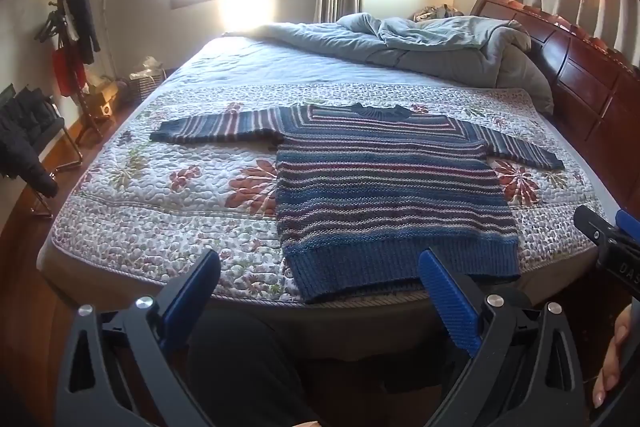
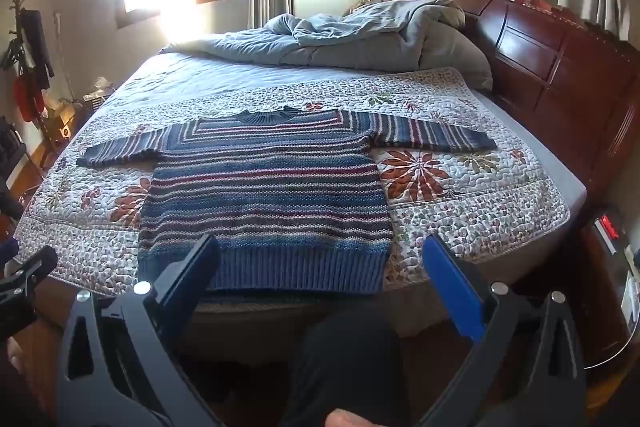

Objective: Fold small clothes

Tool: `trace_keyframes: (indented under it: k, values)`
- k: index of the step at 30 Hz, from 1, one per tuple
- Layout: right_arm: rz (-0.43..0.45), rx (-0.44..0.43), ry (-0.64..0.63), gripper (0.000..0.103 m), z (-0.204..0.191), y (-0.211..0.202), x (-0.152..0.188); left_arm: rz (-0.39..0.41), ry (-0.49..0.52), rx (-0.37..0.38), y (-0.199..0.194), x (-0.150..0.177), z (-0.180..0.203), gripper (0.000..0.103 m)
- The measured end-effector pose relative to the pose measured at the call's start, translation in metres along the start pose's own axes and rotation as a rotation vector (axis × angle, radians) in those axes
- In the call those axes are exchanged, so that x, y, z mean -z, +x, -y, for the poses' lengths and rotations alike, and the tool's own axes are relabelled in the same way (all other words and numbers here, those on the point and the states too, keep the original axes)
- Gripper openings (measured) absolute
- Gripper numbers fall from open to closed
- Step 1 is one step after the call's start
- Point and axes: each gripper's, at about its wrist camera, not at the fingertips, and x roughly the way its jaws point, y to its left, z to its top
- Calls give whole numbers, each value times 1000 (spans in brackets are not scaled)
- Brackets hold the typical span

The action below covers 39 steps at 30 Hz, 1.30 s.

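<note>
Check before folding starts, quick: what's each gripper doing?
Left gripper: open, holding nothing.
Right gripper: open, holding nothing; sweater lies untouched.

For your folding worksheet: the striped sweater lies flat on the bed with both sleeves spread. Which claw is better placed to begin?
Right, probably. The right claw sits open over the striped sweater's hem; the left claw faces mostly quilt beside it.

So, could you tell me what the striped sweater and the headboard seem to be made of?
The striped sweater looks like chunky knitted yarn, likely wool or acrylic: ridged rows and a ribbed hem. The headboard looks like reddish-brown wood with a glossy varnish: its panels catch highlights.
</note>
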Motion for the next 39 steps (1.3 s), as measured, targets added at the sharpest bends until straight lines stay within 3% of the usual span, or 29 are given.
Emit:
trace_keyframes:
  k: [39]
  values:
    - [-5,2,0,101,1,5,2,0,4,-8,3,1,3,99]
